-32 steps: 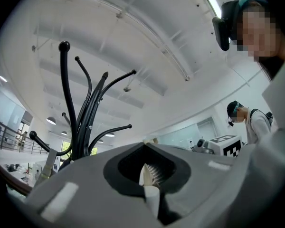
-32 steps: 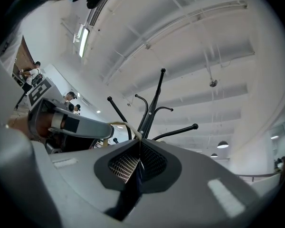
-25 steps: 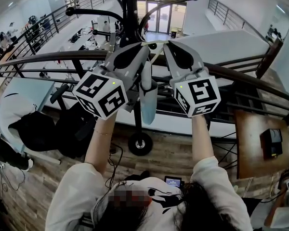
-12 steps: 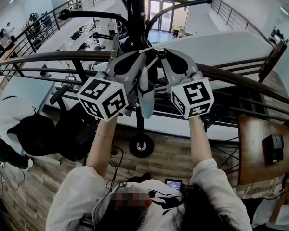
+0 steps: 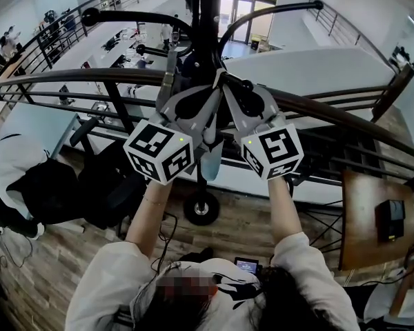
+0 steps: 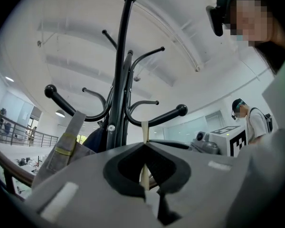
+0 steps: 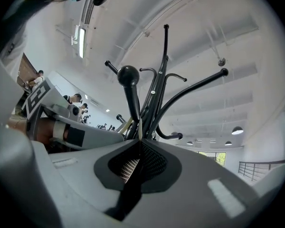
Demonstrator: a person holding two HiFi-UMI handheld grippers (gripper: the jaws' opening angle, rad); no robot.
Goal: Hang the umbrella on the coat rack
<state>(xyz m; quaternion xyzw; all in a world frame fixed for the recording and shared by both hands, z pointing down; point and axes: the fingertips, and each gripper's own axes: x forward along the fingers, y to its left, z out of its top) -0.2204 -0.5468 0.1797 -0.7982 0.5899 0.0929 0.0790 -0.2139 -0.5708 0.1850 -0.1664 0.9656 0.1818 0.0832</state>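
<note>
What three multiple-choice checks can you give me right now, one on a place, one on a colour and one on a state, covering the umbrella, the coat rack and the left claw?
1. Where is the umbrella?
A. Hanging between the left claw and the right claw
B. Left of both
C. Right of both

2. What colour is the coat rack?
A. White
B. Black
C. Red

3. How is the left claw?
A. Wide open and empty
B. Out of every view
C. Shut on a thin pale strap

Answers:
1 A: in the head view its pale body hangs between them.
2 B: every part of it in view is black.
3 C: the left gripper view shows the tips meeting on the strap.
</note>
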